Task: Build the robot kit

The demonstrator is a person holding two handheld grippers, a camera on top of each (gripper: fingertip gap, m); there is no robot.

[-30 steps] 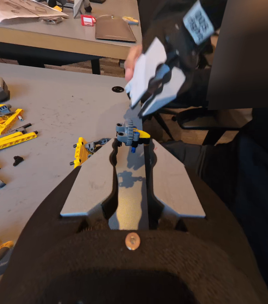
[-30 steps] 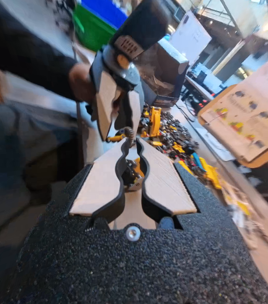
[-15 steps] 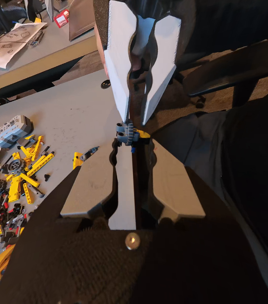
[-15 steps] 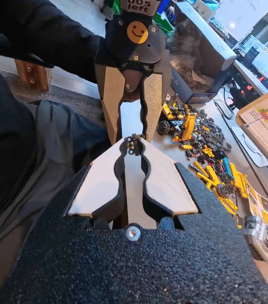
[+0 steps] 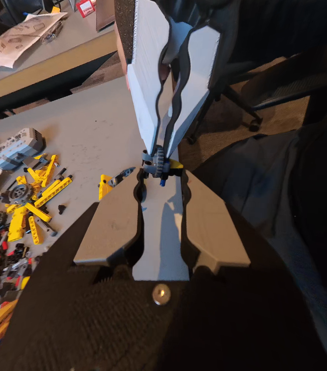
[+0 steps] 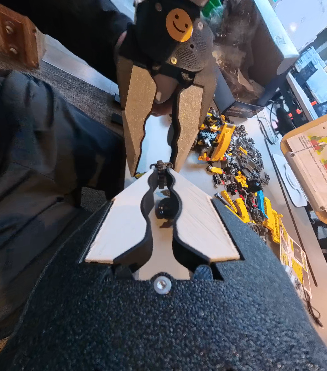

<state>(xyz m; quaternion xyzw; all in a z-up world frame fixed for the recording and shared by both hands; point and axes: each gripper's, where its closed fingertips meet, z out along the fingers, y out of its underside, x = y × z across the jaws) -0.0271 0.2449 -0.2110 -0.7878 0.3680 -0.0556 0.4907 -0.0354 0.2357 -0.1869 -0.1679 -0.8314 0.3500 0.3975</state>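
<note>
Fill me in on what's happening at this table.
A person holds a gripper in each hand at the near edge of a grey table. The left gripper holds a small grey, yellow and black brick assembly at its fingertips. The right gripper comes in from the opposite side, its tips closed on the assembly's dark gear. Loose yellow and black building pieces lie scattered beside them.

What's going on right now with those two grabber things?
Left hand-held gripper grips small gear assembly. Right hand-held gripper pinches its gear. Loose yellow parts lie aside on table.
</note>
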